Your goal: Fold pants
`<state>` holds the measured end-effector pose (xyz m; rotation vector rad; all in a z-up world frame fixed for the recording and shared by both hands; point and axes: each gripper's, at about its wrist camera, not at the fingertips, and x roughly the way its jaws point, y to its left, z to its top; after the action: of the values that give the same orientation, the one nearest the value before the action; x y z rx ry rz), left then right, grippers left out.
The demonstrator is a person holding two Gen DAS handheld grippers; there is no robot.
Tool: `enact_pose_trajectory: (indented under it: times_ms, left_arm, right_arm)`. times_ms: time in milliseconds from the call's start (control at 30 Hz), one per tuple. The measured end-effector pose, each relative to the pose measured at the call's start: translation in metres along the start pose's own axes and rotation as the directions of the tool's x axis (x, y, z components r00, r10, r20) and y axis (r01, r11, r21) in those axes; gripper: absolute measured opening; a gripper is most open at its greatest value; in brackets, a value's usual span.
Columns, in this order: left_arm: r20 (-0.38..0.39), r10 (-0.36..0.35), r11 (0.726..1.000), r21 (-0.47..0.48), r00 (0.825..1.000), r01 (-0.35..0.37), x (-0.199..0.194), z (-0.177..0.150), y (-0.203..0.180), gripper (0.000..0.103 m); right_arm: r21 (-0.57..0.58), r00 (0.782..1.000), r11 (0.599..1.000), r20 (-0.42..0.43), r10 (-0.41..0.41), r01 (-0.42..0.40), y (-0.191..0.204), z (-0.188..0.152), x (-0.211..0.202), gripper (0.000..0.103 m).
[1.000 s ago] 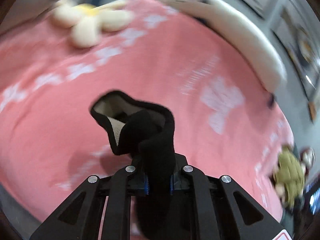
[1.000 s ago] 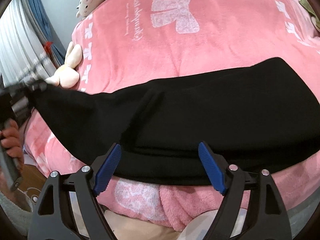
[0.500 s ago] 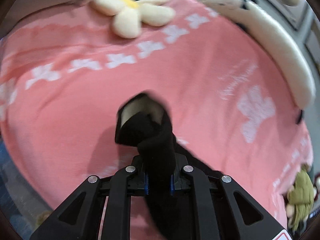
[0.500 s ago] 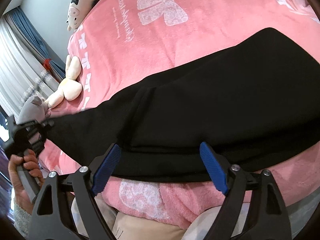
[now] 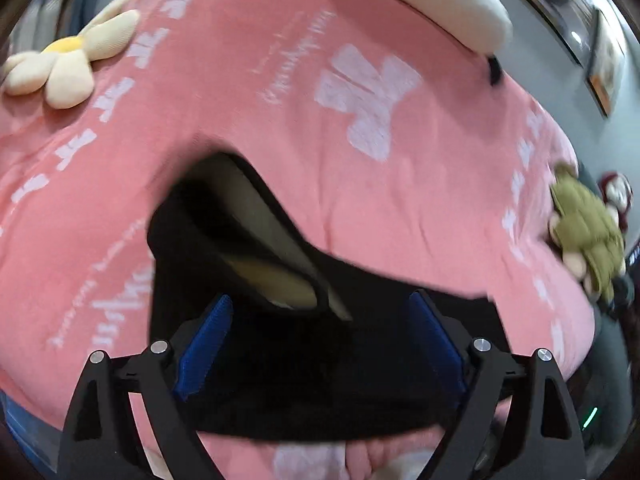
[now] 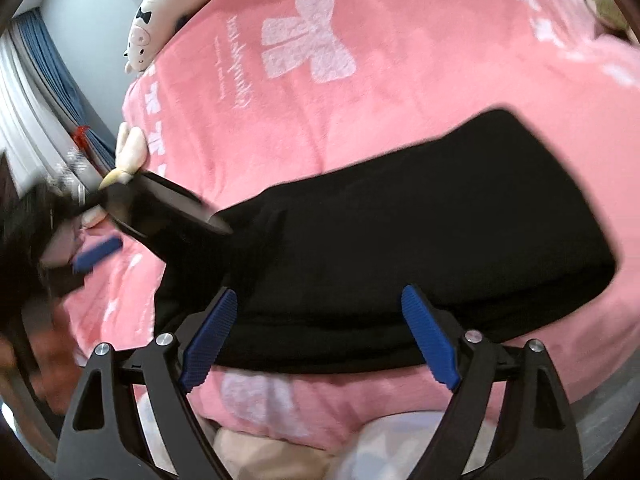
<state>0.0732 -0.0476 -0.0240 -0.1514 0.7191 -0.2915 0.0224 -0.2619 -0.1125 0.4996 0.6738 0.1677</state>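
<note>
Black pants (image 6: pixel 420 232) with a cream lining lie folded on the pink bed blanket (image 6: pixel 360 120). In the left wrist view the leg end of the pants (image 5: pixel 248 240) lies open just ahead of my left gripper (image 5: pixel 320 344), whose blue pads are wide apart and hold nothing. My right gripper (image 6: pixel 316 332) is open and empty above the near edge of the pants. The left gripper also shows in the right wrist view (image 6: pixel 132 216), blurred, at the pants' left end.
A flower plush (image 5: pixel 68 64) lies at the blanket's far left. A long white cow pillow (image 6: pixel 160 28) lines the far edge. A green turtle plush (image 5: pixel 588 232) sits at the right edge. Blue curtains (image 6: pixel 52 92) hang at the left.
My left gripper has let go of the pant leg and opened; the leg now lies on the rest of the pants. My right gripper stays open over the near edge.
</note>
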Motion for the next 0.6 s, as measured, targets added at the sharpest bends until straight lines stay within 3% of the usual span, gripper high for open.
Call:
enact_pose_trajectory:
  times_ms: [100, 233, 367, 500, 533, 600]
  left_arm:
    - [-0.086, -0.024, 1.0, 0.01, 0.996, 0.025, 0.001, -0.028, 0.01, 0.087]
    - [-0.181, -0.02, 0.996, -0.09, 0.983, 0.004, 0.0, -0.05, 0.047, 0.087]
    - [-0.165, 0.006, 0.984, -0.175, 0.986, -0.035, -0.017, -0.058, 0.083, 0.087]
    - [-0.125, 0.031, 0.98, -0.191, 0.992, -0.055, -0.034, -0.05, 0.106, 0.087]
    - [-0.115, 0.038, 0.981, -0.187, 0.993, -0.059, -0.037, -0.049, 0.111, 0.087]
    - [-0.106, 0.054, 0.982, -0.177, 0.993, -0.073, -0.042, -0.05, 0.12, 0.087]
  right_arm:
    - [-0.031, 1.0, 0.999, -0.011, 0.023, -0.024, 0.0, 0.018, -0.006, 0.084]
    - [-0.094, 0.995, 0.993, -0.072, 0.068, -0.075, 0.023, 0.044, 0.019, 0.087]
    - [-0.169, 0.972, 0.969, -0.18, 0.149, -0.18, 0.065, 0.061, 0.079, 0.088]
    - [-0.114, 0.95, 0.971, -0.256, 0.177, -0.212, 0.081, 0.069, 0.133, 0.088]
    - [-0.11, 0.946, 0.971, -0.273, 0.175, -0.211, 0.084, 0.07, 0.144, 0.082]
    - [-0.129, 0.936, 0.971, -0.317, 0.154, -0.203, 0.093, 0.066, 0.164, 0.05]
